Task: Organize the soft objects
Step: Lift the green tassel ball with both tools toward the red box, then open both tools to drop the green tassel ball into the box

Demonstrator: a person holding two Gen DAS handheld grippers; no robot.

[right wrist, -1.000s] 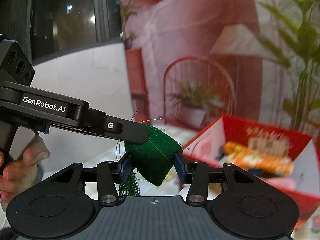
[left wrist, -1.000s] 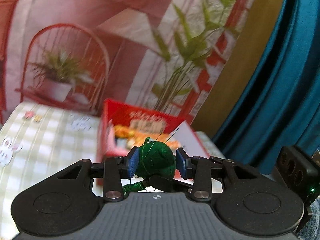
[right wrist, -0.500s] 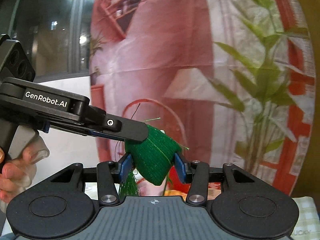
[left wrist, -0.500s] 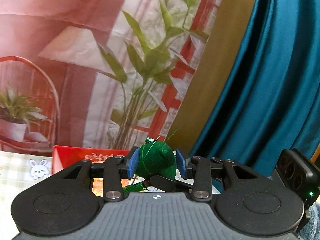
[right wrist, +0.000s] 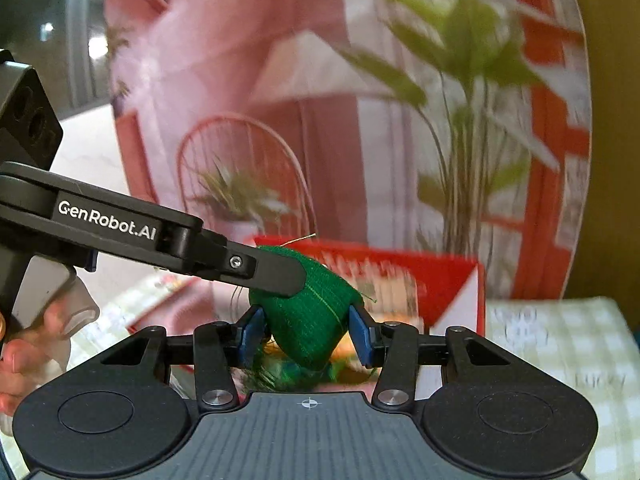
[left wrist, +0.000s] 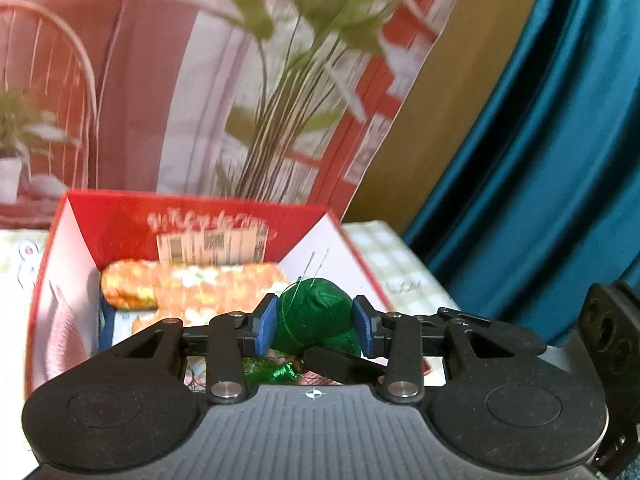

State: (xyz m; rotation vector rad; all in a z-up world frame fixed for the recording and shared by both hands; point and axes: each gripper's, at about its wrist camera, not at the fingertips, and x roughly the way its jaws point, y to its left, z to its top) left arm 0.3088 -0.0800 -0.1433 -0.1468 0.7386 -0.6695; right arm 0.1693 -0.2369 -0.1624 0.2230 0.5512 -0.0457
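Left wrist view: the left tool [left wrist: 314, 322] clamps the green thread-wrapped pouch [left wrist: 316, 316] over the red box [left wrist: 72, 248], presumably to drop it beside the orange roll [left wrist: 188, 284]; the box's label is too blurred to read.

Right wrist view: the right tool [right wrist: 306, 334] grips the same pouch, sharing the hold; the other tool's arm reads "GenRobot.AI".
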